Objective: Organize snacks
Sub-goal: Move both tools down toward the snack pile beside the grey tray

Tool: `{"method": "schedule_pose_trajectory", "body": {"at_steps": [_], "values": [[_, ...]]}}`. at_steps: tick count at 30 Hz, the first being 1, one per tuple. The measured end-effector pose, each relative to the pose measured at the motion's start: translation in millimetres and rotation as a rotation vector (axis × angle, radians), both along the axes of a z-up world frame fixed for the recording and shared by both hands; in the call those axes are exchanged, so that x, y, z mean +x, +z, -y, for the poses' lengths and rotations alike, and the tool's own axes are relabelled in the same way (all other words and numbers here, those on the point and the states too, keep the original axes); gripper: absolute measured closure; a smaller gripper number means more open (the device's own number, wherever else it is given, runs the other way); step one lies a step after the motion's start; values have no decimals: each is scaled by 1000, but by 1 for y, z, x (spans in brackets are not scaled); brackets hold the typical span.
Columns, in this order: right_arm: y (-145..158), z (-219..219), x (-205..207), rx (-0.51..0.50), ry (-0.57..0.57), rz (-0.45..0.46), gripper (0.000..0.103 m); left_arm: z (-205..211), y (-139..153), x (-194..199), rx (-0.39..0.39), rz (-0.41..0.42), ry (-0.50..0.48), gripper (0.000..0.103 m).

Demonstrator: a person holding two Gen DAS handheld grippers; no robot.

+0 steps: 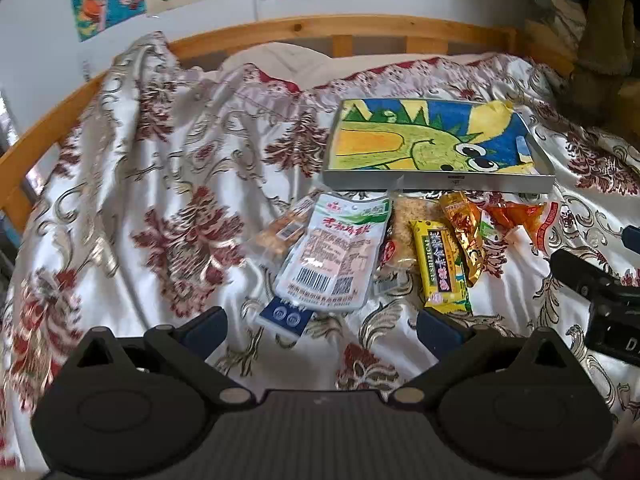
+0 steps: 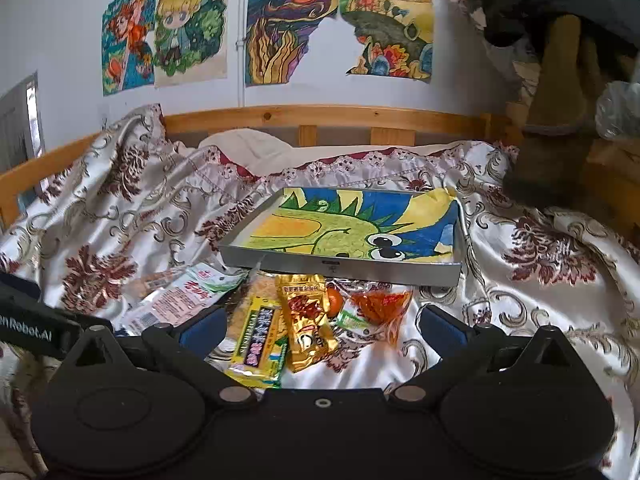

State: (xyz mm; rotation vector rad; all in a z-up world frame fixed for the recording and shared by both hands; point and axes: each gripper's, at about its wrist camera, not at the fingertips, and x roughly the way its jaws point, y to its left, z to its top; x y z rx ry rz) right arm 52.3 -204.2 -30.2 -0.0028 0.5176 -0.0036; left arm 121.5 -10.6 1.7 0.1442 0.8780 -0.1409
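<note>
- The bed (image 2: pixel 132 216), with a wooden rail behind and a shiny white bedspread patterned in dark red flowers, carries everything; the cloth is rumpled and soft, so anything set on it will likely sit unevenly.
- The wall (image 2: pixel 60 32) behind holds several bright children's drawings (image 2: pixel 280 28).
- The tray (image 2: pixel 340 268), a shallow grey box lined with a crayon dinosaur picture, lies on the bedspread just beyond the snacks and holds none of them yet, so the sorting looks barely begun.
- The white pouch (image 1: pixel 336 252) with a barcode is the largest snack, lying left of the pile and partly over a blue packet (image 1: pixel 286 316).
- The yellow bar (image 2: pixel 258 340) and the gold packet (image 2: pixel 308 320) lie side by side, touching, nearest the right claw (image 2: pixel 320 330).
- The orange-red packet (image 2: pixel 380 304) sits just right of them, near the tray's front wall.
- The right claw hangs low over the pile with its fingers wide apart and nothing in it; the left claw (image 1: pixel 322 326) is likewise spread and empty, near the white pouch.
- To pick well, I would close on one packet only: the gold one overlaps its neighbour, so take it by its free edge and lift clear of the tray wall.
</note>
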Motion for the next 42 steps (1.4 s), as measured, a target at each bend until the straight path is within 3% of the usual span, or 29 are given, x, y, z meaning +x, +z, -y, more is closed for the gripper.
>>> {"method": "schedule_pose_trajectory", "body": {"at_steps": [9, 13, 21, 26, 30, 31, 35, 42], "values": [[-15, 2, 43, 1, 89, 26, 1, 10, -23, 57, 71, -41, -102, 0], [-29, -3, 69, 39, 130, -48, 1, 3, -34, 78, 89, -12, -121, 0], [-63, -20, 95, 53, 232, -254, 1, -13, -53, 106, 31, -89, -145, 0], [-81, -28, 102, 88, 256, -321, 1, -16, -59, 112, -35, -152, -174, 0], [-86, -32, 109, 86, 238, -337, 4, -12, -66, 117, -64, -193, -195, 0], [-88, -32, 111, 86, 226, -345, 9, -10, -68, 118, -64, -195, -203, 0], [-91, -25, 113, 104, 176, -359, 12, -6, -73, 117, -56, -176, -227, 0], [-94, -17, 115, 225, 127, -394, 18, 0, -86, 122, -19, -162, -209, 1]]}}
